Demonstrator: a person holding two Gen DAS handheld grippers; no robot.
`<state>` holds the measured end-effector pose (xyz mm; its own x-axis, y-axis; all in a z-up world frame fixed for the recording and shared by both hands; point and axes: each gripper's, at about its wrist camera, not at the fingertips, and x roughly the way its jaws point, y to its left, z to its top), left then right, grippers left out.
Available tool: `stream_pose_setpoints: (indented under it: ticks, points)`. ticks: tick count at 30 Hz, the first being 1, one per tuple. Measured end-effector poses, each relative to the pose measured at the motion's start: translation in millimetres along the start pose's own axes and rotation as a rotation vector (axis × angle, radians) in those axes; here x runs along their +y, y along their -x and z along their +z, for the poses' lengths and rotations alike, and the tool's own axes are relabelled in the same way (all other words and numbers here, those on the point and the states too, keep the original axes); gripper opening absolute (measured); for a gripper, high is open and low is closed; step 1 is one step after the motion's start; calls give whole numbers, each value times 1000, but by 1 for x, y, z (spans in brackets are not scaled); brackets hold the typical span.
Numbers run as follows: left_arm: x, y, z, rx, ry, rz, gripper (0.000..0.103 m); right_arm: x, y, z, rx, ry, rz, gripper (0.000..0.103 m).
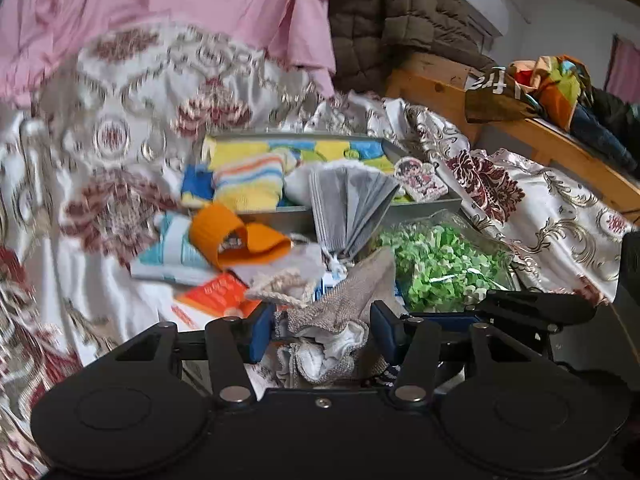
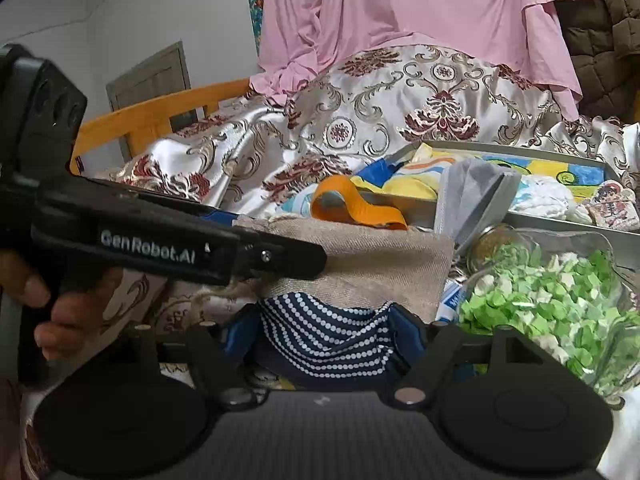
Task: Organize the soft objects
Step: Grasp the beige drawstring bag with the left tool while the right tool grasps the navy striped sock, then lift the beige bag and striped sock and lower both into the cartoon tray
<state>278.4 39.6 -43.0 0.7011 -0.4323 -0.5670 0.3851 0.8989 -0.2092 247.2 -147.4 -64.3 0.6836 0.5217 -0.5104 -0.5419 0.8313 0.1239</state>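
Observation:
A beige-grey knit cloth point(image 1: 344, 300) with a white lining lies bunched between the blue pads of my left gripper point(image 1: 322, 332), which is shut on it. In the right wrist view the same cloth point(image 2: 372, 264) spreads flat, with a finger point(image 2: 280, 258) of the left gripper at its left edge. My right gripper point(image 2: 326, 332) is shut on a navy cloth with white dots point(image 2: 326, 332) that stretches from pad to pad. Behind stands a grey tray point(image 1: 424, 204) holding striped yellow socks point(image 1: 252, 184) and a white cloth. Grey face masks point(image 1: 352, 204) hang over its front rim.
An orange knit band point(image 1: 236, 236) and a light blue cloth point(image 1: 176, 252) lie left of the tray on the patterned bedspread point(image 1: 120, 140). To the right is a clear bag of green bits point(image 1: 440, 268). Pink fabric point(image 2: 420, 8) hangs behind, with a wooden bed frame point(image 1: 520, 136) beyond.

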Motion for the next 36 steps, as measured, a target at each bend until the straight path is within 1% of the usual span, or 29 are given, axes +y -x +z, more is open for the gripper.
stream_pose_setpoints:
  ticks: [2, 4, 6, 8, 9, 11, 14, 17, 21, 22, 23, 24, 25, 26, 28, 33, 36]
  points:
    - [4, -1, -2, 10, 34, -10, 56, 1, 0, -2, 5, 6, -4, 69]
    - [4, -2, -3, 23, 38, -24, 56, 2, 0, -4, 16, 11, -12, 65]
    - [1, -2, -4, 31, 6, -31, 60, 3, 0, -5, 27, 13, -26, 62]
    - [-5, -3, -5, 34, -27, -41, 62, 4, 2, -8, 38, 18, -48, 58]
    - [-8, -3, -6, 37, -49, -43, 62, 5, 2, -9, 40, 21, -56, 57]
    - [-13, -3, -7, 40, -82, -39, 60, 6, 4, -10, 47, 26, -69, 55]
    - [-17, -2, -9, 43, -105, -33, 52, 8, 5, -12, 64, 33, -87, 52]
    - [-22, 1, -10, 47, -117, -33, 48, 8, 7, -17, 99, 35, -117, 52]
    - [-30, 4, -15, 35, -140, -7, 45, 7, 7, -26, 154, 35, -158, 52]
    - [-32, 6, -16, 33, -139, -2, 45, 7, 8, -28, 156, 31, -165, 49]
    - [-33, 7, -16, 33, -133, 4, 45, 6, 9, -29, 155, 26, -165, 43]
    - [-34, 9, -17, 31, -126, 11, 44, 6, 10, -29, 156, 22, -168, 39]
    - [-35, 11, -18, 26, -116, 15, 44, 5, 12, -29, 152, 14, -171, 32]
    - [-35, 15, -18, 19, -99, 16, 44, 4, 15, -28, 147, 1, -167, 27]
    - [-36, 22, -19, 7, -66, 20, 43, 3, 24, -28, 131, -20, -162, 22]
    - [-38, 43, -19, -33, 37, 33, 42, 9, 54, -24, 82, -33, -157, 19]
    - [-47, 58, -22, -68, 50, 63, 41, 10, 72, -21, 60, -43, -155, 18]
